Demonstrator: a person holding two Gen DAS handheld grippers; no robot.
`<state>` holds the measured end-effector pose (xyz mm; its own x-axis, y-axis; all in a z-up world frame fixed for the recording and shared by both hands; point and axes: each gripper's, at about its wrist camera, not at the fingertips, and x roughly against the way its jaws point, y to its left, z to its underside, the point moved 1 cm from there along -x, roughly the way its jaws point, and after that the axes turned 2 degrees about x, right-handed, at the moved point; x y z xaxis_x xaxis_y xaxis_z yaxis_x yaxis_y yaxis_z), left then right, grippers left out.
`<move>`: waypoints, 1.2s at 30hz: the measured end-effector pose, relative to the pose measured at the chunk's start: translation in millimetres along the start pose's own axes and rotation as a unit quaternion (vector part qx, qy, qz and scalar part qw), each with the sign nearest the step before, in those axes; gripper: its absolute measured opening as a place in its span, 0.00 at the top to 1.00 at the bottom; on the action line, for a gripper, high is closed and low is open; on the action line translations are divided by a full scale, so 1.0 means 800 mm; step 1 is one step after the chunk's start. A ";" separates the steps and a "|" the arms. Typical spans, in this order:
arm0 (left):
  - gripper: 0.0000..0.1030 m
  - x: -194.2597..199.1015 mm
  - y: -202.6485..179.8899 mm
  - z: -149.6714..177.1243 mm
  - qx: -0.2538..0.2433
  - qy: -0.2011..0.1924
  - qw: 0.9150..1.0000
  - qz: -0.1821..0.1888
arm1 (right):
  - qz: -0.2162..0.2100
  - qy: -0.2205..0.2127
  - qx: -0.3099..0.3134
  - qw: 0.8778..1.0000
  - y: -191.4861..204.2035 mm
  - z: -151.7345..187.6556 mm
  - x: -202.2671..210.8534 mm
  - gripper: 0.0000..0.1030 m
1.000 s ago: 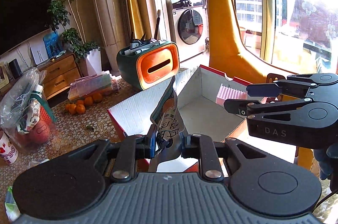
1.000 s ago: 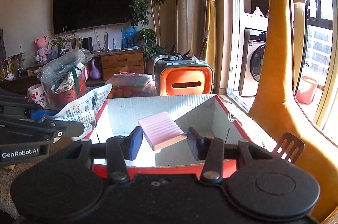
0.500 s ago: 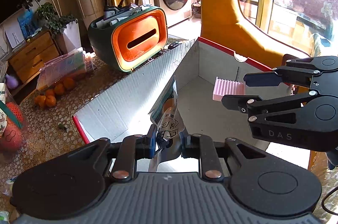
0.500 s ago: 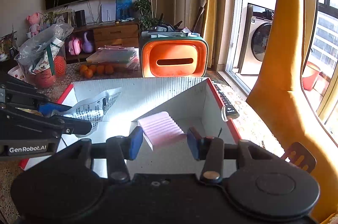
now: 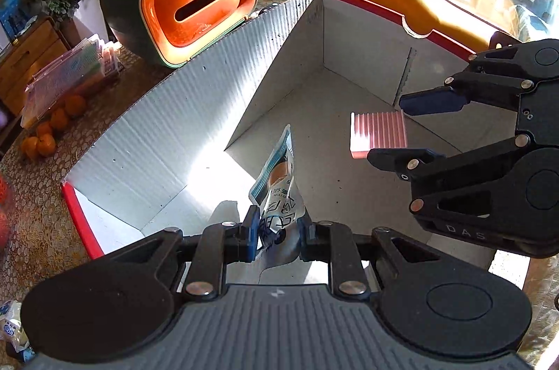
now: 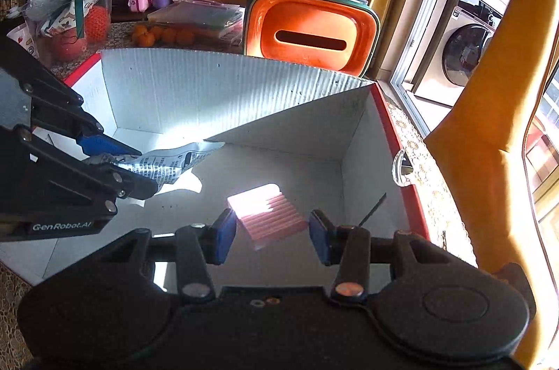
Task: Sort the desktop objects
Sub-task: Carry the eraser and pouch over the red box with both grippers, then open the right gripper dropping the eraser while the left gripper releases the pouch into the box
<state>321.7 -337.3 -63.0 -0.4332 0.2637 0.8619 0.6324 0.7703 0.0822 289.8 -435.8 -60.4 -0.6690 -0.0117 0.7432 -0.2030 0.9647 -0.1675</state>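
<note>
Both loads hang inside the box [image 5: 363, 31]: left gripper [image 5: 277, 226] jaws pinch the snack packet [image 5: 277, 181], right gripper [image 6: 270, 230] jaws clamp the pink ribbed block [image 6: 269, 212]; each should sink near the floor before letting go.

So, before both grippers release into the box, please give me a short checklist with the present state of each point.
1. Left gripper shut on the snack packet: ok.
2. Right gripper holds the pink ridged block: ok.
3. Both items are over the inside of the cardboard box: ok.
4. Box floor below them is free: ok.
5. The two grippers are apart from each other: ok.
6. Items low enough to drop gently: cannot tell.
</note>
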 end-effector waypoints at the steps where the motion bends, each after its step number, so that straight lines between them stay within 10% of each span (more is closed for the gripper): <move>1: 0.81 -0.002 0.000 0.000 -0.001 0.005 1.000 0.002 | -0.002 0.006 0.004 1.000 0.001 0.000 -0.002 0.56; 23: 0.77 -0.013 -0.009 0.006 -0.022 0.041 0.999 0.008 | 0.001 0.033 0.041 0.999 0.003 -0.003 0.001 0.47; 27: 0.32 -0.002 -0.010 0.008 -0.021 0.024 0.999 0.008 | -0.001 0.027 0.035 0.999 -0.001 -0.003 0.011 0.43; 36: 0.30 0.050 -0.002 0.019 0.008 -0.039 0.999 0.009 | -0.006 0.004 0.014 1.000 -0.008 0.003 0.047 0.34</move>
<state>293.6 -319.2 -36.5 -0.4703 0.3215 0.8219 0.6302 0.7743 0.0577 264.0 -442.9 -33.3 -0.6606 -0.0206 0.7505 -0.2306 0.9568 -0.1768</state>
